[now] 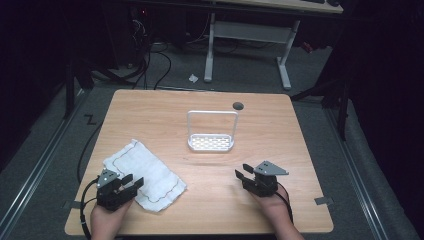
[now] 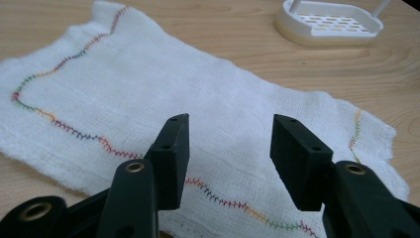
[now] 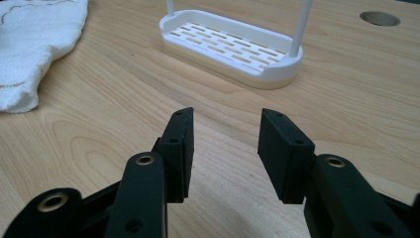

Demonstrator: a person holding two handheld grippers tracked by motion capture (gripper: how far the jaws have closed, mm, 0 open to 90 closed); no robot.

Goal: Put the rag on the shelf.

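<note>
The white gauze cloth with rainbow-stitched border [image 1: 145, 175] looks light and limp — best pinched at an edge. Beside it, the left gripper [image 1: 131, 183] and right gripper [image 1: 243, 170] both gape wide, holding nothing.

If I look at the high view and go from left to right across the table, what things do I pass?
Left black two-jaw gripper → white woven cloth with dark stitched border → white plastic slotted rack with tall hoop handle → right black two-jaw gripper.
</note>
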